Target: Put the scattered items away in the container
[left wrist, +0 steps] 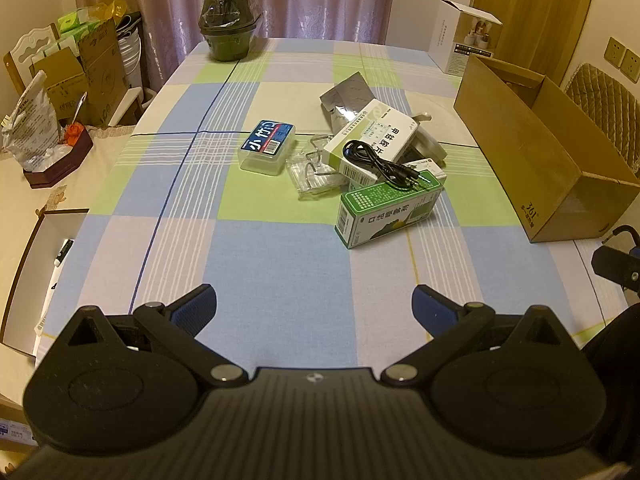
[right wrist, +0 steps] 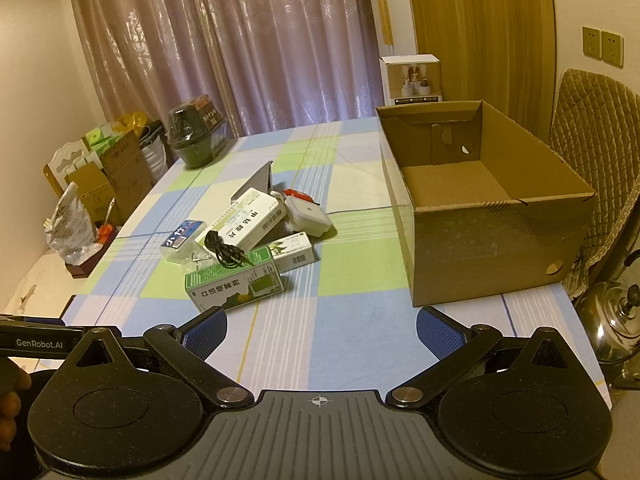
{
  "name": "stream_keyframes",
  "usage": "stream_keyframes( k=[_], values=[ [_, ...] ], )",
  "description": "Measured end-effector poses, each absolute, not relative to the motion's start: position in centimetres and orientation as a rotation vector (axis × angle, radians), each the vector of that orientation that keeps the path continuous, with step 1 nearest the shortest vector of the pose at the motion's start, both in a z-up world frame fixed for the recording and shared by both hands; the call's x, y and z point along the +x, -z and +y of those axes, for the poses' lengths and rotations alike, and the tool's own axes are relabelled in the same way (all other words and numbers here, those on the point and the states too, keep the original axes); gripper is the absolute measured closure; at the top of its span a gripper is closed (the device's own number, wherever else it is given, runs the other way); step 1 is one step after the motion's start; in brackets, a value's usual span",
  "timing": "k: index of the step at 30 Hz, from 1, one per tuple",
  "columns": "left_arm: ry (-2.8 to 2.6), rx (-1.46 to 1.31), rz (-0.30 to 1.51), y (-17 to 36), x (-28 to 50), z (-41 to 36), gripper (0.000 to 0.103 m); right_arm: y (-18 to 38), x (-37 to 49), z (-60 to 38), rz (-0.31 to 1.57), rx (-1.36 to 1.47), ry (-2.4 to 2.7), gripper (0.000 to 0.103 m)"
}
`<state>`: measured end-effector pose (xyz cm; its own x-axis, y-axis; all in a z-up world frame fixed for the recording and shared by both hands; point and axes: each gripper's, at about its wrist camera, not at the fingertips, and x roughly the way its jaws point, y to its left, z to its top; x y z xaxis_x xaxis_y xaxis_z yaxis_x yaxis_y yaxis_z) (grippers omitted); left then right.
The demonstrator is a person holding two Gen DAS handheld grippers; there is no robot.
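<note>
A pile of items lies mid-table: a green medicine box (left wrist: 386, 212) (right wrist: 234, 284), a white-green box (left wrist: 374, 140) (right wrist: 252, 218) with a black cable (left wrist: 384, 164) (right wrist: 226, 250) on it, a clear box with a blue label (left wrist: 266, 146) (right wrist: 183, 240), a clear plastic packet (left wrist: 314, 172), a grey pouch (left wrist: 350, 96) (right wrist: 258, 180), a white lidded tub (right wrist: 308, 216) and a small white box (right wrist: 294, 252). An open, empty cardboard box (left wrist: 536, 152) (right wrist: 484, 208) stands to the right. My left gripper (left wrist: 314, 308) and right gripper (right wrist: 320, 334) are open and empty, near the front edge.
A dark wrapped pot (left wrist: 230, 24) (right wrist: 196, 132) stands at the far left corner, a white carton (left wrist: 460, 40) (right wrist: 412, 80) at the far right. A side table with clutter (left wrist: 52, 140) is left, a padded chair (right wrist: 592, 160) and a steel kettle (right wrist: 612, 320) are right.
</note>
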<state>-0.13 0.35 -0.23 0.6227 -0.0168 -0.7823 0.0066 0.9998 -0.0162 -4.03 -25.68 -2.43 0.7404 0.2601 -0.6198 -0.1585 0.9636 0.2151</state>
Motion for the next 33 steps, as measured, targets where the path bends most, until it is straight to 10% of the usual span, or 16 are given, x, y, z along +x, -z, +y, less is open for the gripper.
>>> stream_keyframes(
  k=[33],
  values=[
    [0.011, -0.017, 0.895, 0.42, -0.3, 0.35, 0.001, 2.78, -4.17, -25.55, 0.706, 0.141, -0.232, 0.0]
  ],
)
